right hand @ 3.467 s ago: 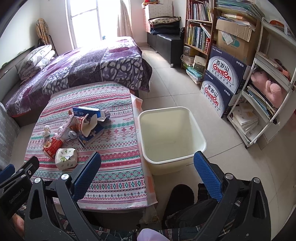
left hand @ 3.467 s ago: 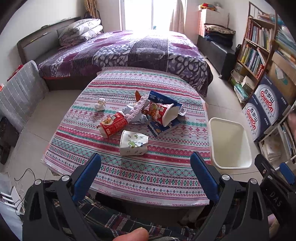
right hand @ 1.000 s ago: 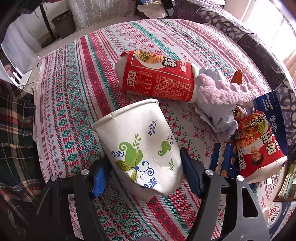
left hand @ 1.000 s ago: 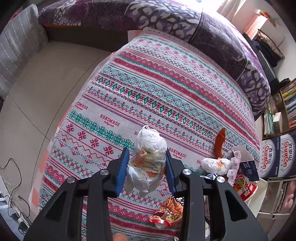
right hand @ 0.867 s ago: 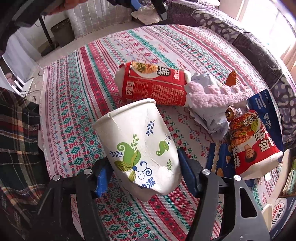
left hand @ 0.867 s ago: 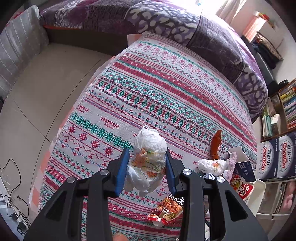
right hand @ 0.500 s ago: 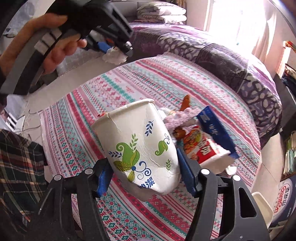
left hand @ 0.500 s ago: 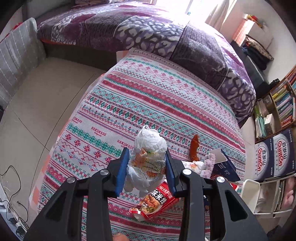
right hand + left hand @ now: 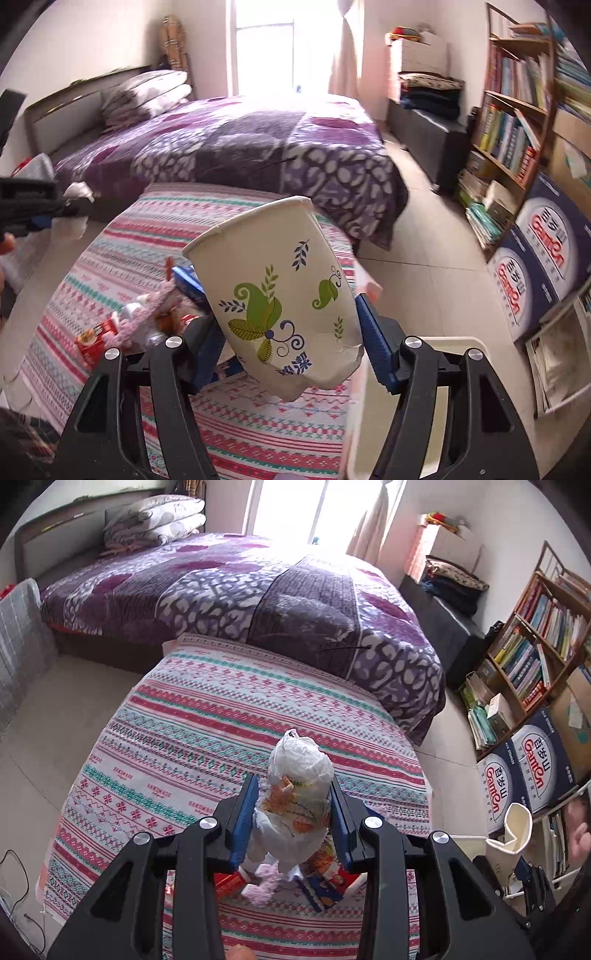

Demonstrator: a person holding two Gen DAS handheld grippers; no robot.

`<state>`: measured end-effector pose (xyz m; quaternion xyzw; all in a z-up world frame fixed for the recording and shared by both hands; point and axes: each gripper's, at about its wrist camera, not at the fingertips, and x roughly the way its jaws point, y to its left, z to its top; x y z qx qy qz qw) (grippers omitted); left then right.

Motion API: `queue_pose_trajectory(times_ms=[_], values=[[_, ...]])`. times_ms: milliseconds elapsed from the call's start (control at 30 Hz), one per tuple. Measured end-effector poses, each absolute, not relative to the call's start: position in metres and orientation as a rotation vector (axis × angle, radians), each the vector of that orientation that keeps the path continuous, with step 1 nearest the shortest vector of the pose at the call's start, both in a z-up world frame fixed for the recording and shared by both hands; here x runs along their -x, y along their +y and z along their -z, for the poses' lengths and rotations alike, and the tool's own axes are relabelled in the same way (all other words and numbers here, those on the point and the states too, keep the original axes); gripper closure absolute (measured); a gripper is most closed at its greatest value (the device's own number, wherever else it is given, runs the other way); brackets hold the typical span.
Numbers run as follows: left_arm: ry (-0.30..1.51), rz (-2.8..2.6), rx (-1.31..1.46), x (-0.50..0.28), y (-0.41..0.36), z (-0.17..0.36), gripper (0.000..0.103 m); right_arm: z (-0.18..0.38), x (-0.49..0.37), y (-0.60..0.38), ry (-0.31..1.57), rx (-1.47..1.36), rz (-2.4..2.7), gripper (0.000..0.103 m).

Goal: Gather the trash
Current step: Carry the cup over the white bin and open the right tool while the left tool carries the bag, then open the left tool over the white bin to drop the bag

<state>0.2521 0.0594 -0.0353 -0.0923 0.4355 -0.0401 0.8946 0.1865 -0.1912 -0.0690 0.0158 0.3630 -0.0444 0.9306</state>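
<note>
The left gripper (image 9: 291, 823) is clamping a bag (image 9: 295, 797) above the table (image 9: 207, 716). The right gripper (image 9: 291, 339) is loosening on a cup (image 9: 280, 299) beside the bin (image 9: 454, 343) — it may be slipping early, missing the bin.

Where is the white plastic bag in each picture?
Left wrist: the white plastic bag is in the middle, pinched in the left gripper.
Right wrist: it is a tiny white crumple at the far left edge, at that gripper's tip.
Shared landmark: the purple bed in the background.
</note>
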Motion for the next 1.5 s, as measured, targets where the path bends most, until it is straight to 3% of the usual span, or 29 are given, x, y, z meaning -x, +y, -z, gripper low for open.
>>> queue_pose_trajectory(times_ms=[567, 833, 1167, 1233, 1300, 1367, 1500], values=[[0.903, 0.298, 0.032, -0.221, -0.107, 0.066, 0.066, 0.096, -0.157, -0.325, 0.843, -0.36, 0.581, 0.034], [0.94, 0.415, -0.083, -0.198, -0.177, 0.093, 0.066, 0.088, -0.13, -0.367, 0.794, -0.409, 0.712, 0.01], [0.985, 0.496, -0.129, -0.186, -0.228, 0.113, 0.063, 0.083, -0.101, -0.418, 0.755, -0.483, 0.808, 0.007], [1.002, 0.517, -0.123, -0.185, -0.235, 0.116, 0.059, 0.081, -0.095, -0.426, 0.744, -0.5, 0.826, 0.007], [1.006, 0.534, -0.113, -0.183, -0.238, 0.116, 0.045, 0.08, -0.091, -0.429, 0.738, -0.508, 0.834, 0.007], [0.991, 0.538, -0.114, -0.18, -0.239, 0.114, 0.037, 0.079, -0.089, -0.431, 0.733, -0.516, 0.837, 0.007], [0.972, 0.516, -0.145, -0.179, -0.236, 0.11, 0.03, 0.078, -0.092, -0.424, 0.74, -0.512, 0.818, 0.007]])
